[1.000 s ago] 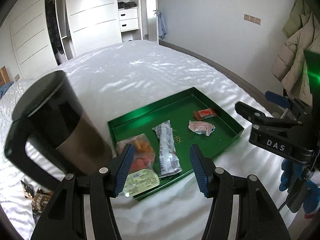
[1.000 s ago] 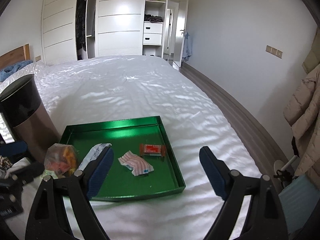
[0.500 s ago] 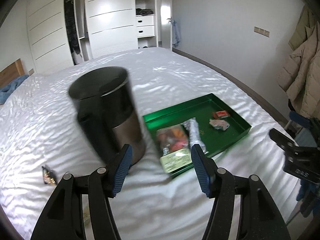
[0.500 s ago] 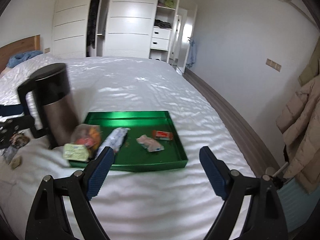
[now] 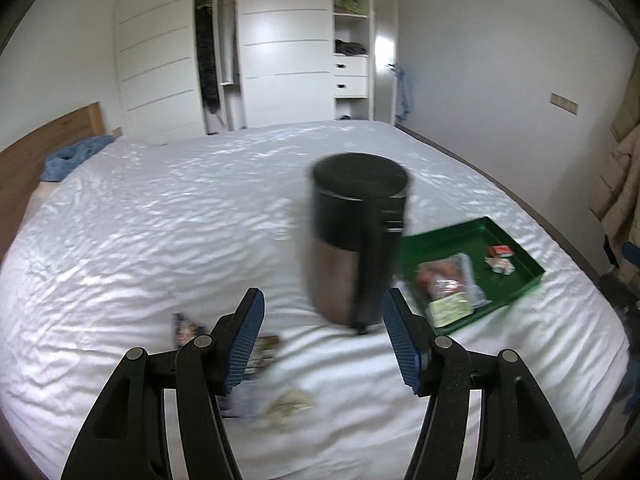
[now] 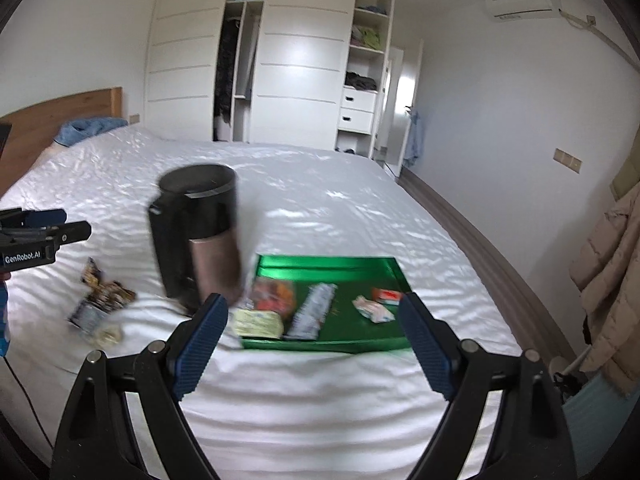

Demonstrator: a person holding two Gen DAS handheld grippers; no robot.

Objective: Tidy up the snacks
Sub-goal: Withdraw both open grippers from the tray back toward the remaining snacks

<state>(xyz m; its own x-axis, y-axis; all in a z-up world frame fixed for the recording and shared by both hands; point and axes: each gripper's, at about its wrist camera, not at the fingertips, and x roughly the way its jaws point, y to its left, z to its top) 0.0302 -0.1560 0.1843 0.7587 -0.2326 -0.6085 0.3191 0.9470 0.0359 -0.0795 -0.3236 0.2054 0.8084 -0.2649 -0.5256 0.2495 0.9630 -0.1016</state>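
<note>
Snacks now seen from farther back than a second ago: green tray (image 6: 328, 266) pushed toward the right edge of the left wrist view, black-topped kettle (image 5: 356, 240) near its centre rather than hard at the left, loose dark packets (image 6: 102, 298) on the white bed (image 5: 180, 220) newly in sight left of the kettle. Inside the tray: long silver packet (image 6: 314, 312), long axis running from the near rim toward the far one; orange bag (image 6: 274, 294) beside it; striped wrapper (image 6: 372, 308) and red packet (image 6: 386, 295) to the right. Left gripper (image 5: 322, 338) parted, empty. Right gripper (image 6: 314, 338) spread wide, empty, above the tray's near rim.
</note>
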